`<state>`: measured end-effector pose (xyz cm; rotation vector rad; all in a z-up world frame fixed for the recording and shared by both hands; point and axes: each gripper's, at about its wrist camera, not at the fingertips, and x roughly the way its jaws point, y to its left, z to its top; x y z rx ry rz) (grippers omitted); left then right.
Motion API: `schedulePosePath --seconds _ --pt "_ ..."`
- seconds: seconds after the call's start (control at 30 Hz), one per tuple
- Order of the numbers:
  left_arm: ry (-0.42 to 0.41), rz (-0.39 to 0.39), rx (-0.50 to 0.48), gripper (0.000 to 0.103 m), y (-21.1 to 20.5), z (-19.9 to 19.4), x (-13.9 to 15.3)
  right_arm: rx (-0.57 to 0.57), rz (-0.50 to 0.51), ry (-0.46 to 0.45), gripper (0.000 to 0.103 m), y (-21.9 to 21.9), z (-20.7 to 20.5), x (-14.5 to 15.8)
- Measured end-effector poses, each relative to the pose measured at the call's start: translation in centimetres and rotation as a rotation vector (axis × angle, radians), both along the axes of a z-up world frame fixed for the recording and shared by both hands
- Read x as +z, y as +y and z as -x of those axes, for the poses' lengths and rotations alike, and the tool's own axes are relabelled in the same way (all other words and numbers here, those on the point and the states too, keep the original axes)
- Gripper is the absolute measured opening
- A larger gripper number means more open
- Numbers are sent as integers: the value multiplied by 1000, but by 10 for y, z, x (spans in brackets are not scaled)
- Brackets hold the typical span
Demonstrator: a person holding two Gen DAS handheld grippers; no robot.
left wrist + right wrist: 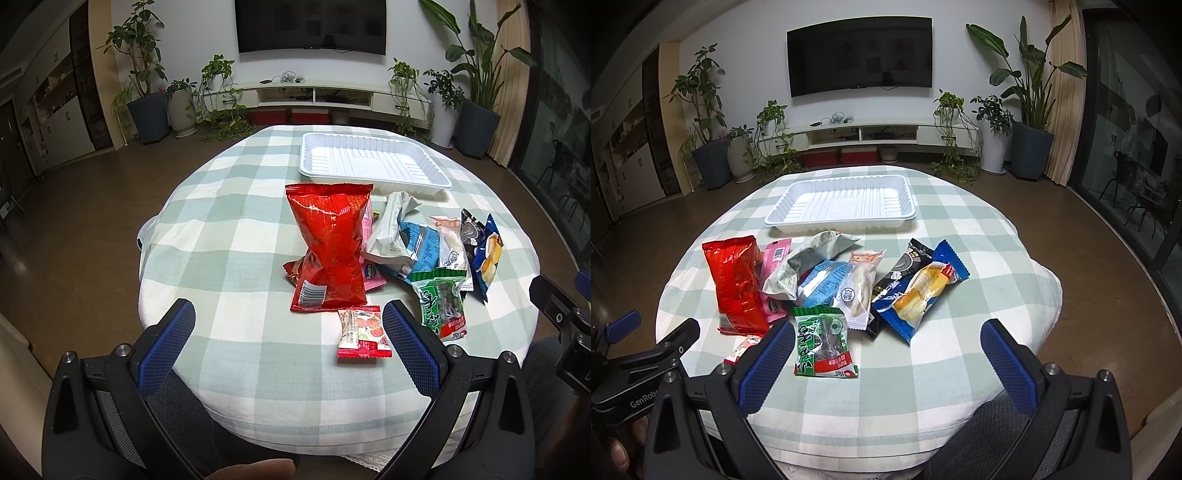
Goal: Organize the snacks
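Note:
An empty white plastic tray (373, 146) (846, 184) sits at the far side of the checked tablecloth. In front of it lies a heap of snack packets: a big red bag (328, 243) (737, 282), a pink packet (774, 254), a grey-white bag (391, 225) (812, 258), a light blue packet (823, 280), a green packet (441, 302) (823, 339) and a blue bread packet (923, 291). A small red-and-white packet (364, 332) lies nearest. My left gripper (288, 325) is open, just short of it. My right gripper (888, 339) is open near the green packet.
The round table (997, 266) drops off to brown floor on every side. Potted plants (147, 85), a low TV shelf (864, 134) and a wall TV stand beyond. The right gripper's body (565, 317) shows at the left view's right edge; a hand (617, 446) holds the left one.

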<state>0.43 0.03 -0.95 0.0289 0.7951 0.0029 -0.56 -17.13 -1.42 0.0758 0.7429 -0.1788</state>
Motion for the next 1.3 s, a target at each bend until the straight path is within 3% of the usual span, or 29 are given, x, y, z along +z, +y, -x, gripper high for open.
schedulePosePath --seconds 1.3 --pt "5 -3 -1 103 -2 -1 -7 5 10 25 103 5 1 -10"
